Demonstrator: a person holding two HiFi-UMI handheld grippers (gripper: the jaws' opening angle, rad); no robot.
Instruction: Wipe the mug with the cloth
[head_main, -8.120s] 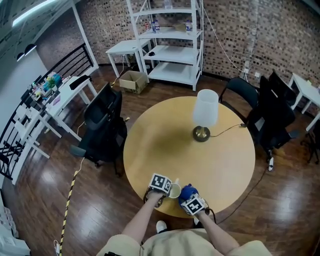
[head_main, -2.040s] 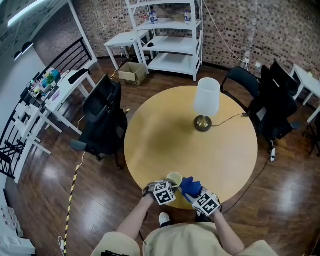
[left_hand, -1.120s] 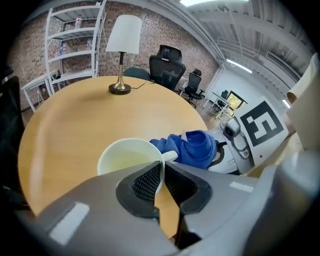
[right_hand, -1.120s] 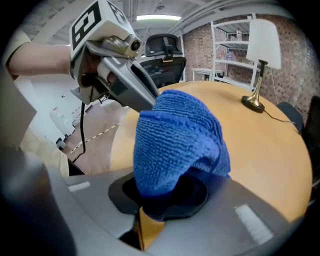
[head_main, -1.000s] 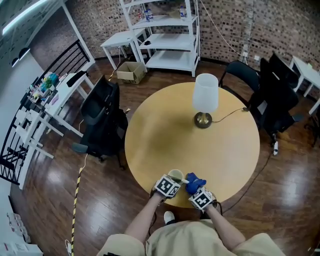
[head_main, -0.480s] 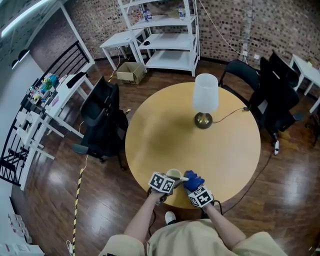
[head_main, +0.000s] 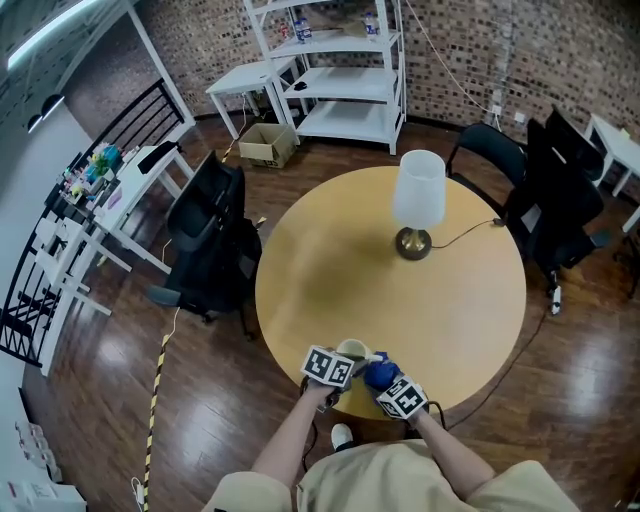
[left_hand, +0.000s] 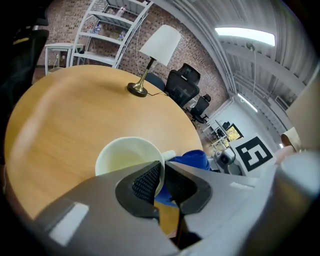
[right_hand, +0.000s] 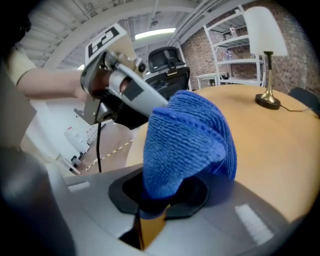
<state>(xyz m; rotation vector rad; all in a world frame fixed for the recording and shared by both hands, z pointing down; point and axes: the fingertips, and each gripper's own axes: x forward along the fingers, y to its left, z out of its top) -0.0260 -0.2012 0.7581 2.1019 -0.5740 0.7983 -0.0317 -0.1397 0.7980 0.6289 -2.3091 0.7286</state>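
Observation:
A pale cream mug (head_main: 351, 350) sits at the near edge of the round table (head_main: 390, 290). My left gripper (head_main: 343, 360) is shut on it, with the rim pinched between the jaws. The left gripper view shows the mug's open mouth (left_hand: 127, 157) just beyond that gripper (left_hand: 161, 180). My right gripper (head_main: 383, 381) is shut on a bunched blue cloth (head_main: 377, 373). The cloth (left_hand: 192, 161) lies against the mug's right side by the handle. In the right gripper view the cloth (right_hand: 187, 140) bulges out of the gripper (right_hand: 165, 197) and hides the mug.
A lamp (head_main: 417, 205) with a white shade stands on the table's far right, its cord trailing off the edge. Black office chairs (head_main: 205, 250) stand left and right of the table. White shelves (head_main: 345, 70) are at the back wall.
The left gripper has rolled a little with the mug in it. The right gripper has shifted the cloth slightly along the mug's right side.

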